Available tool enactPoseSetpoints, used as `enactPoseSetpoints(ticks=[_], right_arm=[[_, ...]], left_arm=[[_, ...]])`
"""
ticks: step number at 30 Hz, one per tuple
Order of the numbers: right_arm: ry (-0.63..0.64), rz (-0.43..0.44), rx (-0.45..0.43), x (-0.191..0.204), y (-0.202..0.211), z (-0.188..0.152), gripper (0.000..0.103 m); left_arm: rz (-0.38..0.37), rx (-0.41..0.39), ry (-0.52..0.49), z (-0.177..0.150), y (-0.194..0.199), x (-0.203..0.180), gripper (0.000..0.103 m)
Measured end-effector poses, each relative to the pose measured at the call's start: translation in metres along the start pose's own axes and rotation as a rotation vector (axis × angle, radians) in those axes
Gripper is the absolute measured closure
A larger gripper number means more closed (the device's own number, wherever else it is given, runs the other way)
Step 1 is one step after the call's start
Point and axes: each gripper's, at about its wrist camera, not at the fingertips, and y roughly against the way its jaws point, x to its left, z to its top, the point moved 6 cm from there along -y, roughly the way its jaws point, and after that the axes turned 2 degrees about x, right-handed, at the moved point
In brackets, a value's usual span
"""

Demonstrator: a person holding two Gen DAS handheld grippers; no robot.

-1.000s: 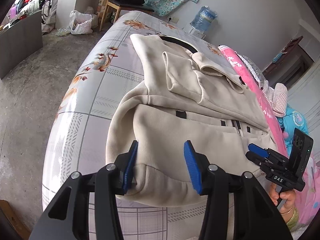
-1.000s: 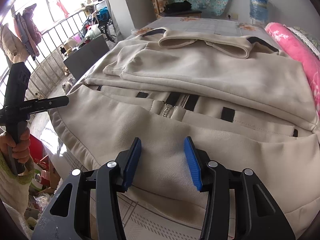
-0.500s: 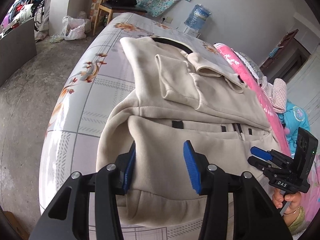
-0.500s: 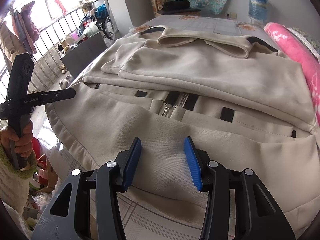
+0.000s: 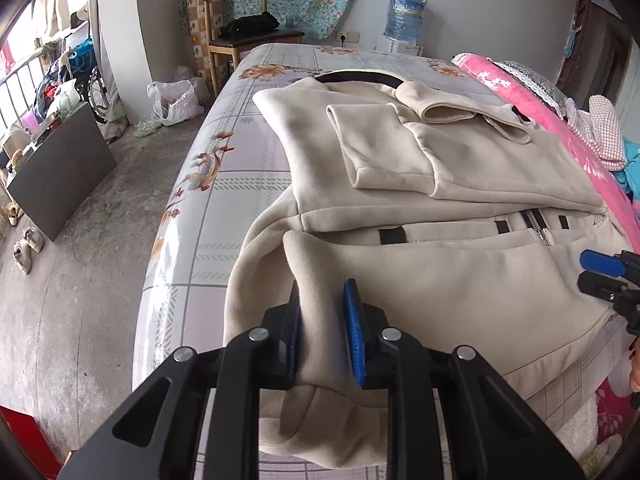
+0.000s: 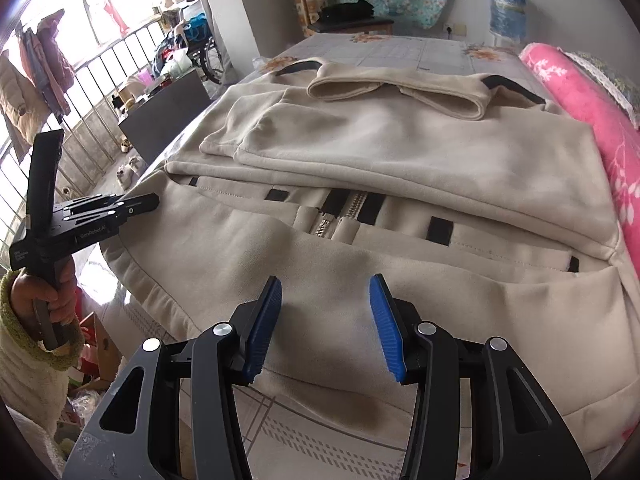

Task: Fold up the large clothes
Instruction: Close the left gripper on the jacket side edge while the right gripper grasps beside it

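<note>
Pinching beige jacket [image 5: 460, 280] hem, left hand-held gripper [image 5: 324, 332] just closed, right hand-held gripper [image 6: 326, 324] released, pink blanket [image 5: 560, 128] beside.

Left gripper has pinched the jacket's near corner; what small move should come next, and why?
Probably close the right gripper on the hem beneath it. The left gripper, whose jaws have just been closing, pinches a ridge of the beige jacket, while the right one hovers open above the hem, gripping nothing. Both corners held would let the bottom fold up evenly.

Both wrist cameras look steeply down from close above the near edge of the beige jacket [image 5: 460, 288], facing the far wall; each apparently glimpses the other gripper.
</note>
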Motion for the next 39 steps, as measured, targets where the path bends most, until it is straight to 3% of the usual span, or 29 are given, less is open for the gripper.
enactPoseSetpoints(ticks=[4,11,15,26,39], right_arm=[[-0.059,-0.017,-0.053,-0.027,0.032,-0.002,0.057],[-0.169,-0.167,-0.082,-0.103,0.077,-0.022,0.057],[-0.210,-0.207,-0.079,-0.136,0.086,-0.032,0.057],[-0.256,-0.173,-0.018,-0.180,0.058,-0.025,0.058],[-0.341,-0.044,0.043,-0.185,0.062,-0.026,0.064]], left_arm=[[0.064,-0.013,-0.053,-0.001,0.000,-0.006,0.084],[0.134,-0.022,-0.091,-0.003,0.001,-0.011,0.084],[0.169,-0.022,-0.104,-0.003,0.002,-0.013,0.084],[0.256,-0.013,-0.151,-0.002,0.000,-0.020,0.084],[0.247,0.000,-0.139,-0.001,0.000,-0.019,0.084]])
